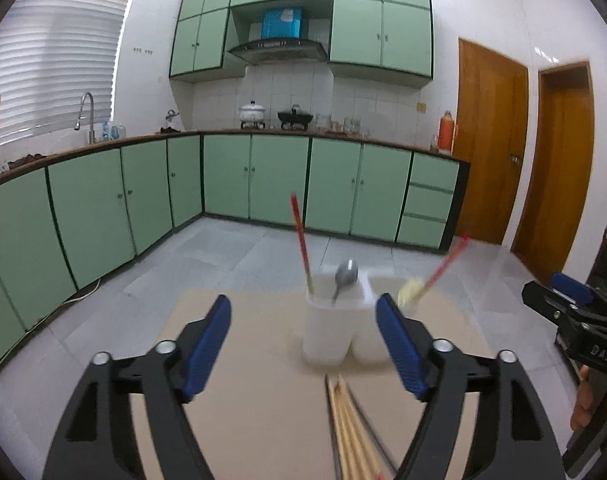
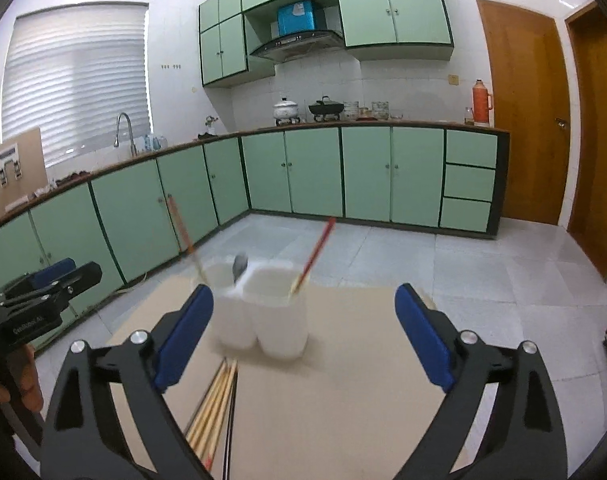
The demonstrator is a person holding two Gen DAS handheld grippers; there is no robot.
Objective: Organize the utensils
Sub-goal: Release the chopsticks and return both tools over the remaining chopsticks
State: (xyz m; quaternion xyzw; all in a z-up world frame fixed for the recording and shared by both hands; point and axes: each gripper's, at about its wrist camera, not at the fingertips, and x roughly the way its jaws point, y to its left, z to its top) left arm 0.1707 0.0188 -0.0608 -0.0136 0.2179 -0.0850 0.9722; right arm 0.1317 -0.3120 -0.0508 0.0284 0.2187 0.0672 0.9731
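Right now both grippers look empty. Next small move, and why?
Probably lower the left gripper onto the loose chopsticks on the table and close on one. Both it and the right gripper are open and hold nothing. The white holder already has a spoon and red-tipped chopsticks, and the pile lies between the left fingers, nearer than the holder.

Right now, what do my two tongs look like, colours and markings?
Both are black, angular, open-framed arms with silver pivot bolts and ribbed blue pads on the fingers. The left tongs look the same as the right tongs. Seen from the other side, the right body reads "DAS" in white, the left "CenRobot AI". A bare hand holds the right one; no cables visible.
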